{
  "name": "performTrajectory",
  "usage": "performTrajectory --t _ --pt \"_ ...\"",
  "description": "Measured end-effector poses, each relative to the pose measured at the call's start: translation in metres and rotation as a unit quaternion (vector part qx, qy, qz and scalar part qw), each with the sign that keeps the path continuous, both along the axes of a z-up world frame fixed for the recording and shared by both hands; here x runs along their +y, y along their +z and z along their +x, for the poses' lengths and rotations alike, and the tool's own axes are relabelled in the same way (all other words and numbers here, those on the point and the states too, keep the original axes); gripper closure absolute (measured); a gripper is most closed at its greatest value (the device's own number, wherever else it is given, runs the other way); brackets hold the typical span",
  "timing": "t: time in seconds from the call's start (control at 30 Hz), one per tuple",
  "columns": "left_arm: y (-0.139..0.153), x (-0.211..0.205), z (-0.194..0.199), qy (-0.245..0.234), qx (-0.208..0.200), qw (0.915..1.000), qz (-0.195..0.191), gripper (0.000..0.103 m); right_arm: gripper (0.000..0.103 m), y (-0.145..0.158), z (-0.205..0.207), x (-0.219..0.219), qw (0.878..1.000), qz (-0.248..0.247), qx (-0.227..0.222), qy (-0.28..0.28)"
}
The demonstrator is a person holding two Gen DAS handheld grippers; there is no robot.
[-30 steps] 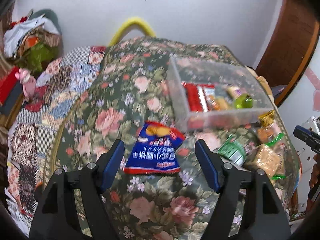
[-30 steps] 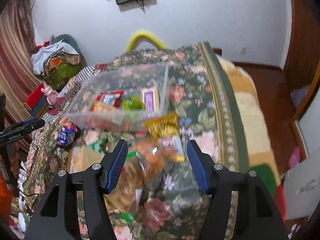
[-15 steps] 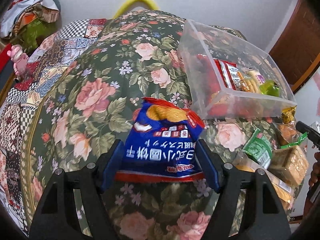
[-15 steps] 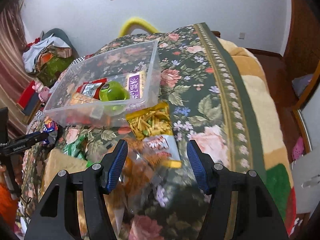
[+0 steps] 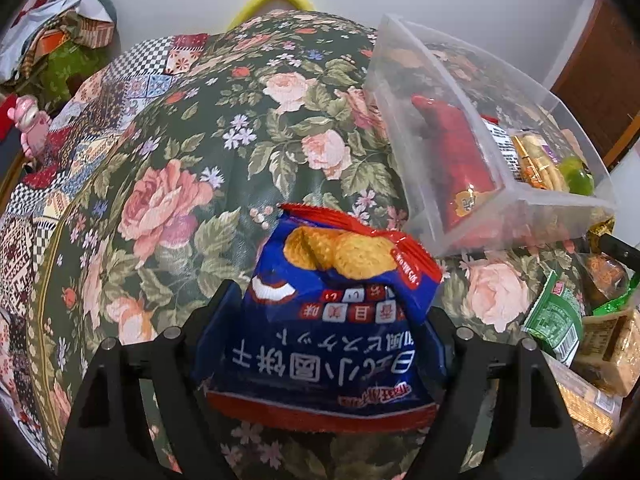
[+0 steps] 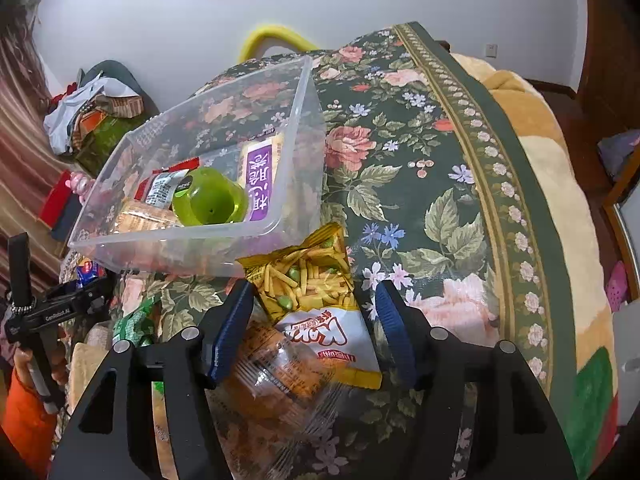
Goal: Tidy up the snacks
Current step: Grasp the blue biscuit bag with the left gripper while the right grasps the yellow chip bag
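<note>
My left tongs [image 5: 324, 340] stand wide around the blue bag [image 5: 332, 320]; their jaws have just been opening and, as far as I can tell, the pads don't yet press it. My right tongs [image 6: 316, 320] gape about halfway, empty, either side of the yellow bag [image 6: 316, 300]. Ahead of both sits the bin [image 6: 256, 248], with a few snacks in it, among them a green cup [image 6: 210, 202]. Most is left, I'd judge: these two bags and the packets [image 5: 560, 320] right of my left tongs lie loose on the floral cloth [image 5: 180, 200].
</note>
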State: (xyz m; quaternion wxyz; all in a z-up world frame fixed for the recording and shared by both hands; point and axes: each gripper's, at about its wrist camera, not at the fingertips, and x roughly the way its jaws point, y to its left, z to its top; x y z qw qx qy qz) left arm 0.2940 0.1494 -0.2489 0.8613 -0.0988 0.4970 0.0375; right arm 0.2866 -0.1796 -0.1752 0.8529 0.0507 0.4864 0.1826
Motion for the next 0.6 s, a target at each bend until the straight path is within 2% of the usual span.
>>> performTrajectory --t 0.07,0.23,0.27,0.3,0.4,0.6 --pt "0.0 0.0 0.0 0.002 -0.003 1.0 -0.002 0.025 0.043 -0.001 0.002 0.002 1.0 0.0 0.004 0.004" --pt "0.004 0.005 -0.011 0.001 -0.011 0.9997 -0.023 0.035 0.043 -0.007 0.002 0.016 0.999 -0.033 0.0 0.016" --pt "0.005 0.006 -0.013 0.002 -0.011 0.9996 -0.028 0.035 0.044 -0.007 0.002 0.016 0.999 -0.034 0.0 0.013" --pt "0.006 0.006 -0.017 0.003 -0.011 0.9995 -0.03 0.036 0.051 -0.006 0.002 0.016 0.999 -0.03 -0.001 0.012" --pt "0.012 0.007 -0.027 0.004 -0.015 0.9997 -0.019 0.039 0.058 -0.004 -0.004 0.015 0.999 -0.032 -0.007 0.012" --pt "0.033 0.009 -0.046 0.009 -0.039 0.999 -0.019 0.04 0.063 0.008 -0.018 0.008 0.998 -0.055 -0.032 0.007"
